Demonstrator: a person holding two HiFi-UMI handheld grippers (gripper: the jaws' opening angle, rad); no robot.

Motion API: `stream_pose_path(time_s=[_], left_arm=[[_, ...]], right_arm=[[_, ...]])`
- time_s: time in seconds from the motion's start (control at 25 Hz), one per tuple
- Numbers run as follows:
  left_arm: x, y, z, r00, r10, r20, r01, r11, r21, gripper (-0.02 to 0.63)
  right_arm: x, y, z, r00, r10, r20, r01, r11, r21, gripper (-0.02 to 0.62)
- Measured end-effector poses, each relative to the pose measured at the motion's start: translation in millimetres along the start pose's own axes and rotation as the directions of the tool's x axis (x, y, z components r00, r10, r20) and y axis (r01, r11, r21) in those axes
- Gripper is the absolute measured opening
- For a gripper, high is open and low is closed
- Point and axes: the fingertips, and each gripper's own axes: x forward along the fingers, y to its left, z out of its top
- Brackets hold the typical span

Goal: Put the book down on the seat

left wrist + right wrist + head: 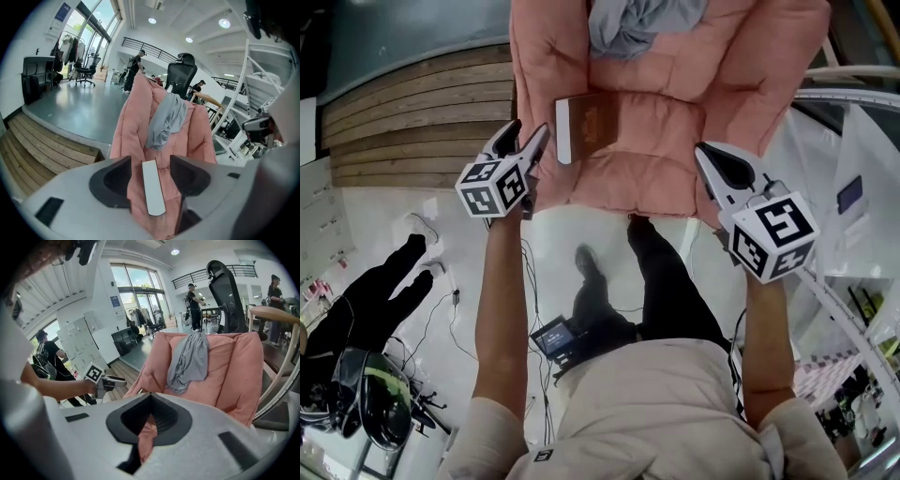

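Three views, all toward seat (661, 164)

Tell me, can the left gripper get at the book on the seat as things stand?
Probably yes. The left gripper has its jaws apart just beside the book, whose white page edge faces them on the pink seat cushion, with nothing in between.

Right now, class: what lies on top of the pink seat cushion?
A brown book lies flat on the seat cushion; a grey cloth drapes the backrest above. The cushion under the book is covered.
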Motion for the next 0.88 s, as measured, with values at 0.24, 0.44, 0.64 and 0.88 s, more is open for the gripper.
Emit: stream_pose_path(time_s=[0.24,0.44,0.64,0.88], left_arm=[[-54.6,-10.0,35.1,0.996,0.003,0.086,-0.006,0.999,0.035,0.236],[-115.0,-28.8,76.7,0.981,-0.043,0.191,0.028,0.996,0.081,0.203],[-186.2,-67.0,115.6,0.941,-0.121,0.316,0.072,0.984,0.163,0.070],[-279.7,-111.7,155.1,0.897,-0.186,0.401,0.087,0.964,0.251,0.020]], right_arm=[[-18.3,19.9,26.3,0.999,-0.010,0.036,0.011,1.000,-0.026,-0.009],[-35.5,45.5,49.5,0.998,-0.016,0.066,0.020,0.998,-0.057,-0.009],[-63.1,70.4,68.6,0.992,-0.020,0.122,0.032,0.995,-0.093,-0.009],[-105.5,106.7,97.6,0.980,-0.016,0.199,0.046,0.988,-0.150,-0.009]])
